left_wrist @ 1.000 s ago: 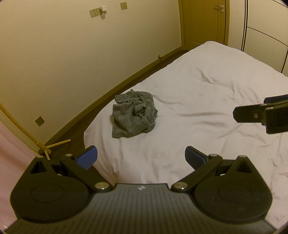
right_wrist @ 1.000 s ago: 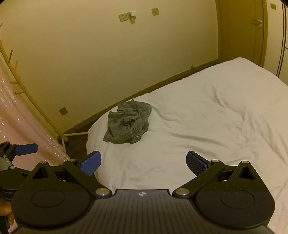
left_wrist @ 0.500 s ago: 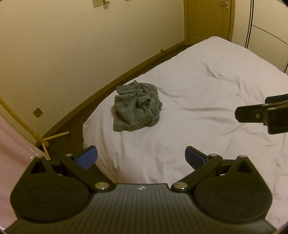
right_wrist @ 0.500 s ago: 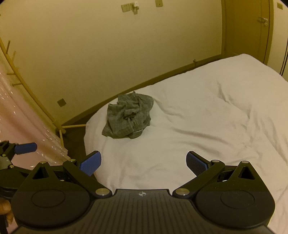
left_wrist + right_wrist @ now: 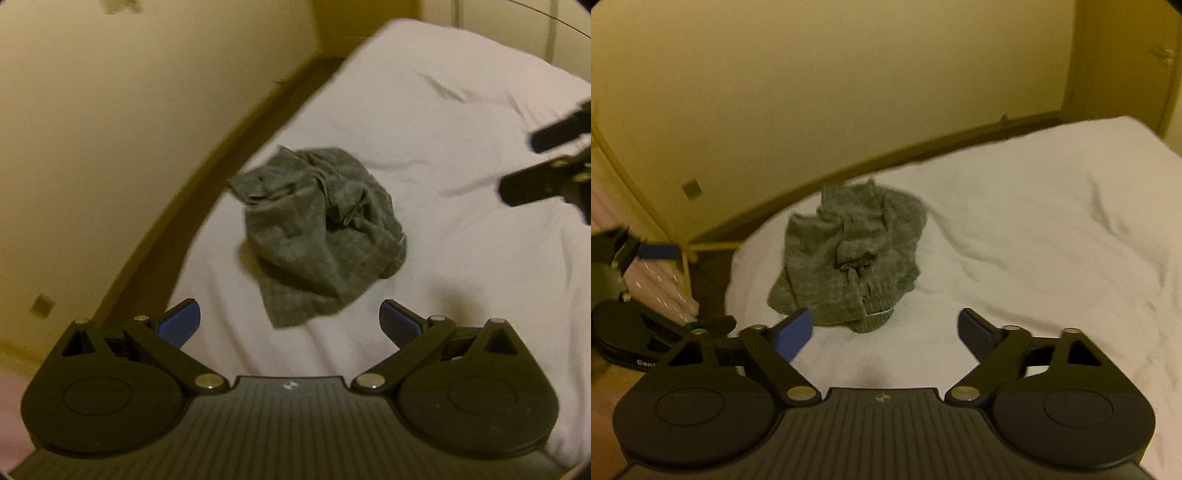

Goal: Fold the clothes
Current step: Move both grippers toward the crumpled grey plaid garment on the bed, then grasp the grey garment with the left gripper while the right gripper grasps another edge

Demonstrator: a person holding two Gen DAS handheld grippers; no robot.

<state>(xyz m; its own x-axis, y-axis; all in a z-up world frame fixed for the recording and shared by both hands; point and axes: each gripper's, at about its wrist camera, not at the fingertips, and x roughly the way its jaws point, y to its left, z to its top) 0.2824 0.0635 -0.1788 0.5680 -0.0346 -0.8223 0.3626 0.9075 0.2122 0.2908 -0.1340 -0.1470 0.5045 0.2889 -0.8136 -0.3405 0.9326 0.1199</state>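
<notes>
Ahead of the left gripper [image 5: 290, 319], its blue fingers spread and holding nothing, a crumpled grey garment [image 5: 321, 232] is lying near the corner of the white bed [image 5: 461, 240]. The right gripper [image 5: 884, 330] is also gaping wide and empty, just short of the garment's ribbed hem [image 5: 873, 319], which only its view is showing. A wooden rack [image 5: 685, 254] is standing to its left, beside the yellow wall [image 5: 831, 92].
</notes>
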